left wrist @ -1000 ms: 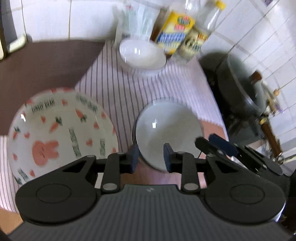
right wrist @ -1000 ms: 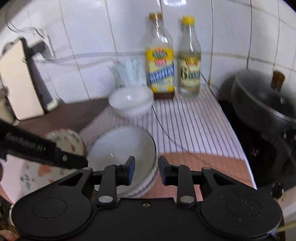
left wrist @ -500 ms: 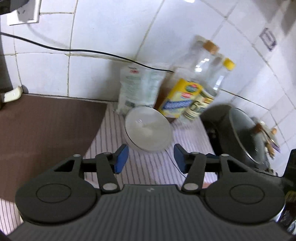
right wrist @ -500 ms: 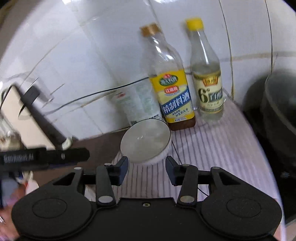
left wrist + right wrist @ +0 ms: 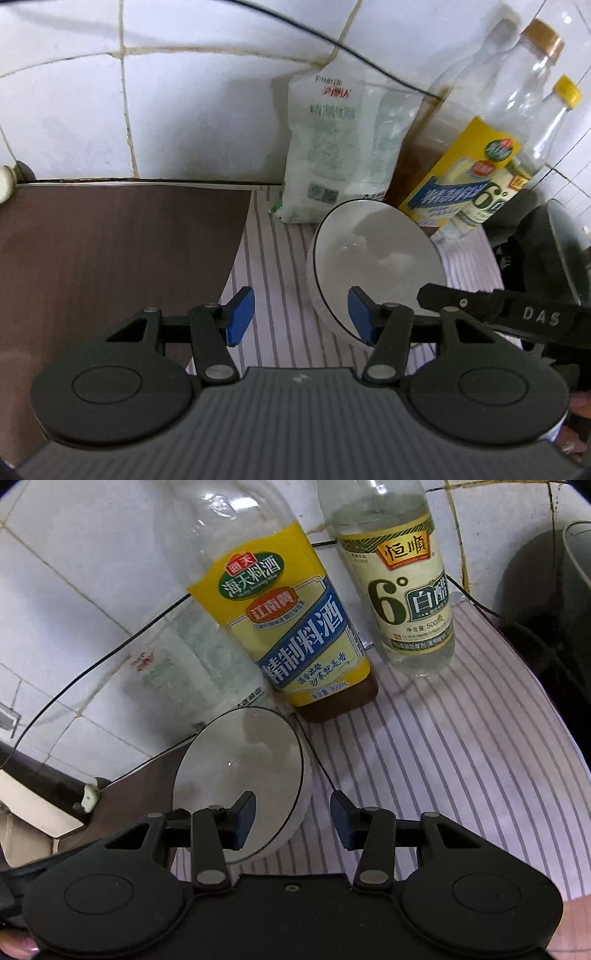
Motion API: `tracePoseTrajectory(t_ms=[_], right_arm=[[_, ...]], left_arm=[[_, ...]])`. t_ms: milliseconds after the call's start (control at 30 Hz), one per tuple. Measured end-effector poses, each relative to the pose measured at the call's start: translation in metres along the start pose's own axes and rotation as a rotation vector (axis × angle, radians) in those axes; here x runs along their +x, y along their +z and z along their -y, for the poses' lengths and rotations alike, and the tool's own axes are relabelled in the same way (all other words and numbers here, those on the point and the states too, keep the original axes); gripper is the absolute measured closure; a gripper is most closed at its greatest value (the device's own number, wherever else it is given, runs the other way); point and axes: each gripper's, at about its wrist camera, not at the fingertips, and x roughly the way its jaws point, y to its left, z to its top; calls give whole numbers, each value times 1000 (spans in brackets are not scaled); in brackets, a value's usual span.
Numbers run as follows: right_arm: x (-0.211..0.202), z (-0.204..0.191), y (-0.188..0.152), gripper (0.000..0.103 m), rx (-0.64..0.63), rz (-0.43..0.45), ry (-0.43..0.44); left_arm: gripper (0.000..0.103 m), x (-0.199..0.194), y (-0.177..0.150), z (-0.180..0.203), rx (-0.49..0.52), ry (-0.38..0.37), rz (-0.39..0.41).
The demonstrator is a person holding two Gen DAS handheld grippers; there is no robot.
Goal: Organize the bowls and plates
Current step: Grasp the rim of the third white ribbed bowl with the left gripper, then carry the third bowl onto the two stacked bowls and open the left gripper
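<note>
A white bowl [image 5: 373,254] with a thin dark rim stands on the striped cloth [image 5: 280,295] near the tiled wall. My left gripper [image 5: 301,320] is open, its right pad at the bowl's near rim, its left pad over the cloth. In the right wrist view the same bowl [image 5: 240,771] sits at lower left. My right gripper [image 5: 293,819] is open around the bowl's right rim, its left pad inside the bowl and its right pad outside. The right gripper's body [image 5: 517,317] shows at the right of the left wrist view.
A white plastic bag [image 5: 340,147] leans on the wall behind the bowl. Two bottles stand beside it: a yellow-labelled cooking wine [image 5: 291,627] and a white vinegar [image 5: 410,590]. A dark pot [image 5: 554,251] is at the right. Brown countertop [image 5: 110,258] lies to the left.
Both grippers have moved forward and down toward the white bowl, which now fills more of each view. Both sets of jaws have opened wider. The plates have left both views.
</note>
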Motion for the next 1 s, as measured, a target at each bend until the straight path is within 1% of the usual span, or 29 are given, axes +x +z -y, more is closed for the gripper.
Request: tracePoseTrajectory(t_ms=[67, 167, 233, 267, 300, 333, 367, 400, 500, 633, 733, 867, 1000], right_arm=[[4, 0, 3, 53, 1, 3, -2], [9, 1, 9, 53, -9, 9, -11], [11, 0, 12, 54, -31, 15, -22], [12, -1, 13, 55, -44, 18, -26], [12, -2, 13, 62, -58, 22, -31], [12, -3, 13, 76, -70, 27, -33], [12, -4, 13, 84, -80, 31, -33], [13, -5, 13, 90, -92, 31, -39], [14, -7, 10, 91, -115, 46, -63], [9, -7, 7, 92, -107, 51, -72], [-3, -10, 4, 92, -100, 60, -61], [-25, -18, -3, 92, -103, 77, -54], [-56, -25, -15, 91, -101, 112, -28]], left_arm=[[51, 5, 0, 0, 8, 15, 3], [55, 11, 1, -5, -15, 2, 0], [65, 12, 3, -8, -32, -23, -10], [68, 13, 3, -9, -36, -42, -13], [75, 12, 3, -10, -35, -59, -18], [83, 13, 4, -10, -37, -71, -24], [87, 13, 4, -10, -40, -84, -32], [90, 13, 4, -10, -42, -95, -41], [90, 12, 5, -3, -27, -83, -42], [91, 4, 4, 6, -5, -65, -56], [91, -6, 4, 10, 6, -59, -50], [91, -30, 3, 15, 18, -69, -40], [91, -66, -2, 25, 47, -77, -20]])
